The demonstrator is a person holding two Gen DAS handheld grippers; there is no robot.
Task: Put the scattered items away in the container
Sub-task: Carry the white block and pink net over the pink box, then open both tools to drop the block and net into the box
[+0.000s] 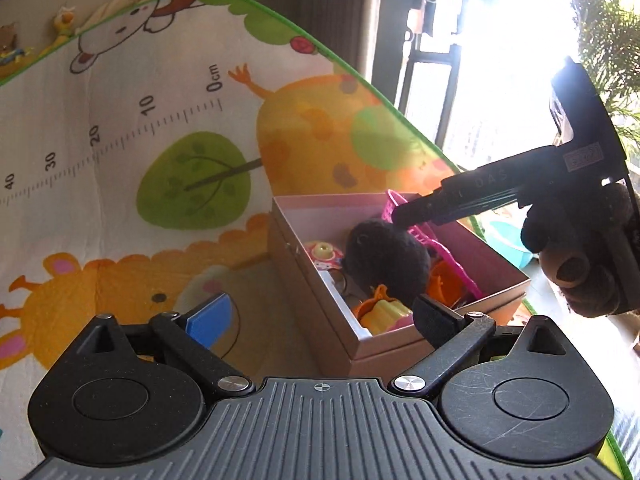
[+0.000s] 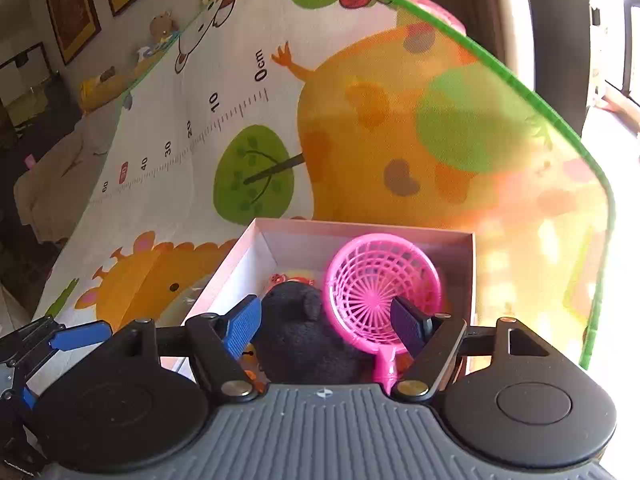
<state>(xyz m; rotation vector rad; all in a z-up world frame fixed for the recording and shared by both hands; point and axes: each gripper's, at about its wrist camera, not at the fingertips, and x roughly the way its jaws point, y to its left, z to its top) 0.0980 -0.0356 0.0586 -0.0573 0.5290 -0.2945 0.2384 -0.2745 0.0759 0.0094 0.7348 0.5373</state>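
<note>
Pink card makes up the open box (image 1: 404, 340) in the left wrist view, sitting on the cartoon play mat (image 1: 120, 160) with its long axis running away toward the upper left. Inside lie a black plush toy (image 1: 384, 256), a pink toy sieve (image 1: 432, 240) leaning against the far wall, a yellow and orange mould (image 1: 384, 314) and a small round patterned toy (image 1: 324, 254). The left gripper (image 1: 320, 322) hangs wide open and empty at the box's near corner, its blue pad (image 1: 210, 320) over the mat. The right gripper (image 1: 404, 216) reaches in from the right above the plush, held by a gloved hand (image 1: 576, 256) (its finger spread cannot be told from here). In the right wrist view, the right gripper (image 2: 326, 326) stands wide open just above the box (image 2: 224, 276), the black plush (image 2: 304, 336) between its fingers without clear contact, and the sieve (image 2: 380, 280) beside it, bowl up, handle pointing toward the camera. The left gripper's blue pad (image 2: 80, 338) shows at the left edge.
</note>
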